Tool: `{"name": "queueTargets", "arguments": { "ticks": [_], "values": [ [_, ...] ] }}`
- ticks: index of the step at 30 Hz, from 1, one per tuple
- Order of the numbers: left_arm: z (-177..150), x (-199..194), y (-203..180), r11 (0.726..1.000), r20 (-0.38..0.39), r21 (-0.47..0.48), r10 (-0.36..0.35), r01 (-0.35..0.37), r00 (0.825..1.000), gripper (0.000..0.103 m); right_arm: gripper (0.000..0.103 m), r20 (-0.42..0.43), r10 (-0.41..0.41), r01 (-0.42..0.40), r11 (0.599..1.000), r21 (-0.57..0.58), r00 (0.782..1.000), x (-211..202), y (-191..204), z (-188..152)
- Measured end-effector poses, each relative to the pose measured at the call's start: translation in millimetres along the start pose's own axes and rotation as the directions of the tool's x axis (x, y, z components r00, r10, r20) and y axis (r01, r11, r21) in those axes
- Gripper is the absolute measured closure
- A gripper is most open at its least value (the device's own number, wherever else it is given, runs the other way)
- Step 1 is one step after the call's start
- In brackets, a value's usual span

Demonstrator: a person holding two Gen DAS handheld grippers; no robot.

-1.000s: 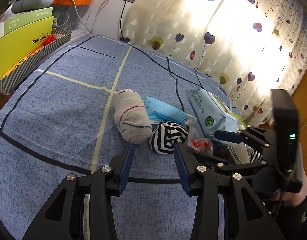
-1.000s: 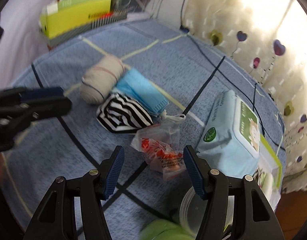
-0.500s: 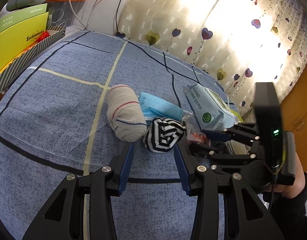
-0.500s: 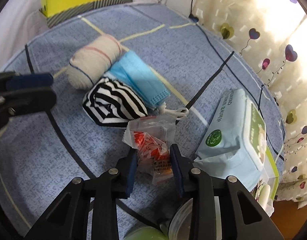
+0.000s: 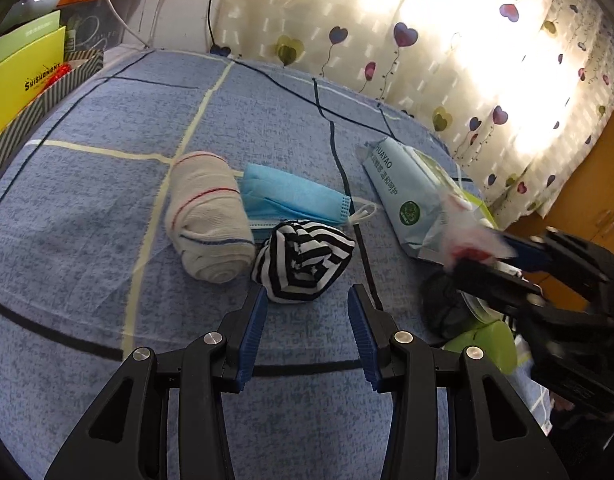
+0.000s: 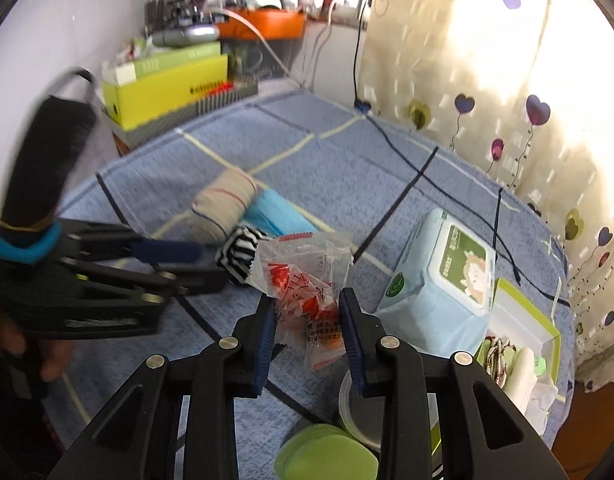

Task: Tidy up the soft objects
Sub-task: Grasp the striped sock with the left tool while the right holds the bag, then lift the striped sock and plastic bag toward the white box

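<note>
My right gripper [image 6: 307, 306] is shut on a clear packet of red sachets [image 6: 303, 276] and holds it lifted above the blue cloth; it shows blurred in the left wrist view [image 5: 467, 236]. My left gripper [image 5: 305, 300] is open and empty, just in front of a black-and-white striped sock bundle [image 5: 303, 260]. A beige rolled sock [image 5: 209, 216] and a blue face mask [image 5: 291, 198] lie beside the bundle. These also show in the right wrist view: striped bundle [image 6: 243, 250], beige roll [image 6: 225, 200].
A pale blue wet-wipes pack [image 6: 443, 276] lies at the right, next to a green box [image 6: 519, 340] with cloths. A round container with green lid [image 6: 327, 456] sits near my right gripper. A yellow box [image 5: 19, 80] stands far left. Curtain behind.
My right gripper has lifted the sachet packet off the cloth and pulled back. My left gripper stays open near the striped bundle.
</note>
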State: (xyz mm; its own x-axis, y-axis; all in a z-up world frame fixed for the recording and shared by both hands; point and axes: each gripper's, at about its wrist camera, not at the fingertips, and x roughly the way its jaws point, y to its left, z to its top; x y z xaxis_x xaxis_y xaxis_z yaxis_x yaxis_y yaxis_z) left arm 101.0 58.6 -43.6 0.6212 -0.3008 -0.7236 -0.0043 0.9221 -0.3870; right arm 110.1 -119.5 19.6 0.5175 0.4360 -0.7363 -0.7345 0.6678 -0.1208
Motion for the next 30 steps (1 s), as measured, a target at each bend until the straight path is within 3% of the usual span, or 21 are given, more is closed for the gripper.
{"name": "queueTargets", "arguments": {
  "ticks": [19,20,23,26,30],
  "values": [
    [12.4,34.0,-14.5,0.991,-0.029,-0.001,0.133,-0.133,0.991,0.06,0.073,0.074,0.029,-0.034,0.997,0.074,0.997,-17.0,-18.6,-15.1],
    [12.3,35.8,-14.2,0.99,-0.028,-0.002,0.14,-0.14,0.99,0.062,0.073,0.076,0.029,-0.035,0.996,0.078,0.997,-18.0,-19.2,-16.3],
    [10.7,36.7,-16.2,0.984,-0.019,0.024,0.18,-0.179,0.984,0.082,0.073,0.081,0.029,-0.036,0.995,0.09,0.996,-20.5,-21.5,-19.6],
    [8.9,33.8,-17.4,0.984,-0.014,0.029,0.177,-0.176,0.984,0.092,0.073,0.084,0.027,-0.036,0.994,0.102,0.996,-22.3,-22.7,-22.7],
    [6.2,22.1,-23.2,0.987,0.012,0.042,0.154,-0.154,0.988,0.095,0.073,0.092,0.022,-0.033,0.992,0.119,0.995,-26.6,-23.8,-26.9]
  ]
}}
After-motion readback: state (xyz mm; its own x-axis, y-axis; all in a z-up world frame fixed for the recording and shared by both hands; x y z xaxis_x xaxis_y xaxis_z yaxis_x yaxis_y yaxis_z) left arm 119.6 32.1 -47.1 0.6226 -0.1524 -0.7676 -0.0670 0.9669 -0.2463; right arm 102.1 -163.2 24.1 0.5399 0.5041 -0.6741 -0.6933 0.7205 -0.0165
